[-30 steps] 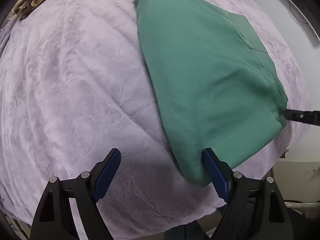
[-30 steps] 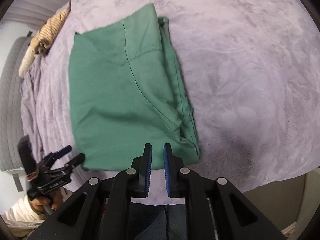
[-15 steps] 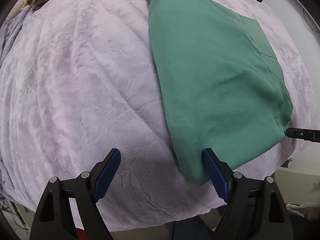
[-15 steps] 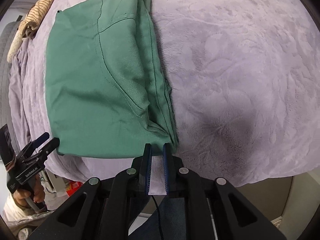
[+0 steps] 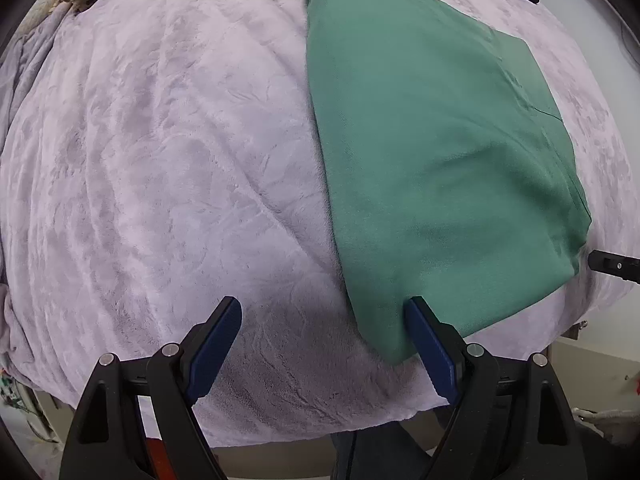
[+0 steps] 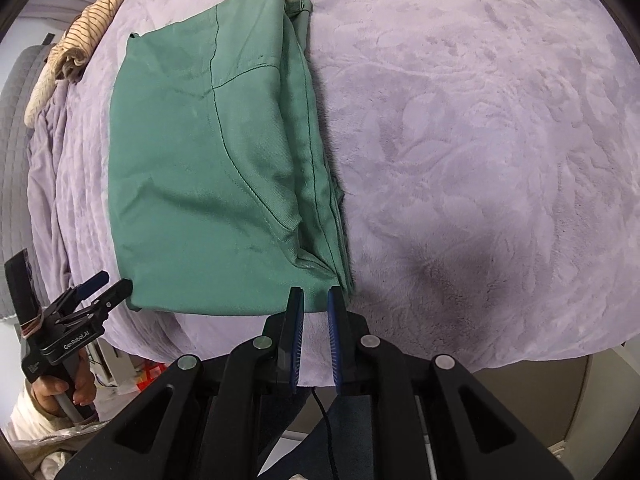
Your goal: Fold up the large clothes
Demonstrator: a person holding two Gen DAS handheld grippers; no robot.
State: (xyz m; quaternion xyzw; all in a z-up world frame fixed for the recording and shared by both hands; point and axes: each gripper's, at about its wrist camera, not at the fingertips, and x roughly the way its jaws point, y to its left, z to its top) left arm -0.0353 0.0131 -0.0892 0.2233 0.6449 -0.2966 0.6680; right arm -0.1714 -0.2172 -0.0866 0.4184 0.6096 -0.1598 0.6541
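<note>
A folded green garment (image 5: 432,152) lies flat on a lilac plush blanket (image 5: 160,160); it also shows in the right wrist view (image 6: 208,184). My left gripper (image 5: 324,312) is open wide and empty, its right finger at the garment's near left corner. My right gripper (image 6: 316,300) is nearly closed with a narrow gap, empty, just off the garment's near right corner. The left gripper also shows at the left of the right wrist view (image 6: 104,284). The right gripper's tip shows at the right edge of the left wrist view (image 5: 612,268).
A striped beige cloth (image 6: 80,44) lies bunched at the far left of the blanket (image 6: 480,140). The bed's front edge runs just below both grippers. A grey padded headboard (image 6: 12,160) stands on the left.
Both grippers have drawn back slightly toward the bed's front edge. The garment lies still. The right gripper's narrow gap is about the same.
</note>
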